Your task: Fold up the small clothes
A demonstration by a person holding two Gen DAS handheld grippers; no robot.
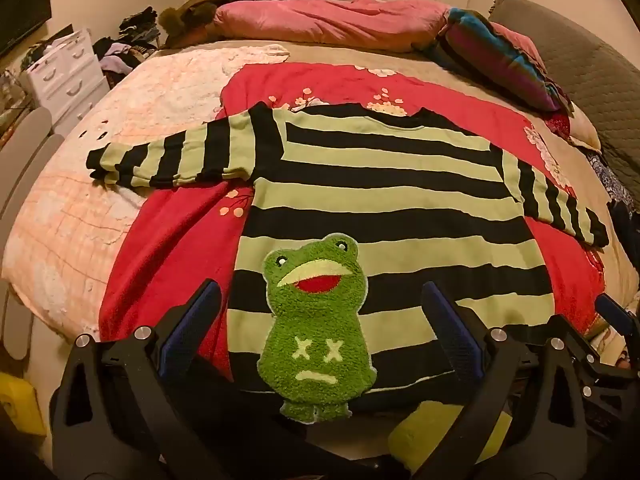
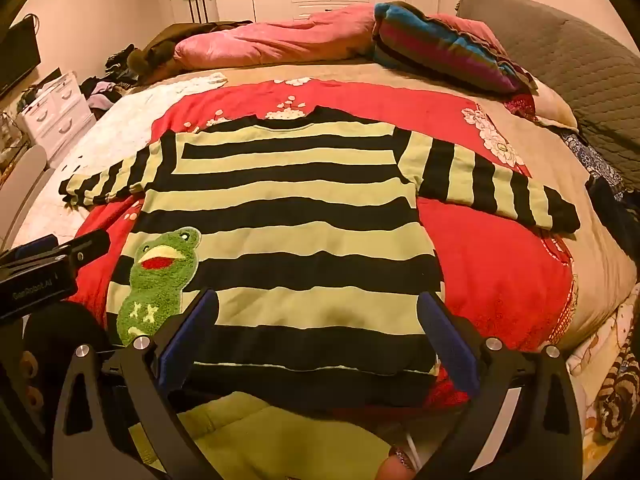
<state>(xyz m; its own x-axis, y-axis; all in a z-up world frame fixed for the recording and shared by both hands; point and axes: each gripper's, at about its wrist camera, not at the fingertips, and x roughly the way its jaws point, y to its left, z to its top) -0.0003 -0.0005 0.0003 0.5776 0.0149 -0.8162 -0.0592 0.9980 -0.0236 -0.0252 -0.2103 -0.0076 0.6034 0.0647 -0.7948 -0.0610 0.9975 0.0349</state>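
A small sweater (image 1: 380, 196) with black and pale green stripes lies flat and face up on the bed, both sleeves spread out sideways. A fuzzy green frog patch (image 1: 314, 320) sits on its lower left front. My left gripper (image 1: 320, 300) hovers open above the hem, its fingers on either side of the frog. In the right wrist view the same sweater (image 2: 288, 216) fills the middle, and my right gripper (image 2: 318, 312) hovers open above the hem's right half with nothing between its fingers. The left gripper's body (image 2: 44, 272) shows at that view's left edge.
The sweater rests on a red flowered blanket (image 2: 492, 264) over a beige bed cover. Pink bedding (image 1: 328, 20) and a striped folded blanket (image 2: 444, 44) lie along the far side. White drawers (image 1: 68, 76) and piled clothes stand at left. A yellow-green cloth (image 2: 256, 436) lies under my grippers.
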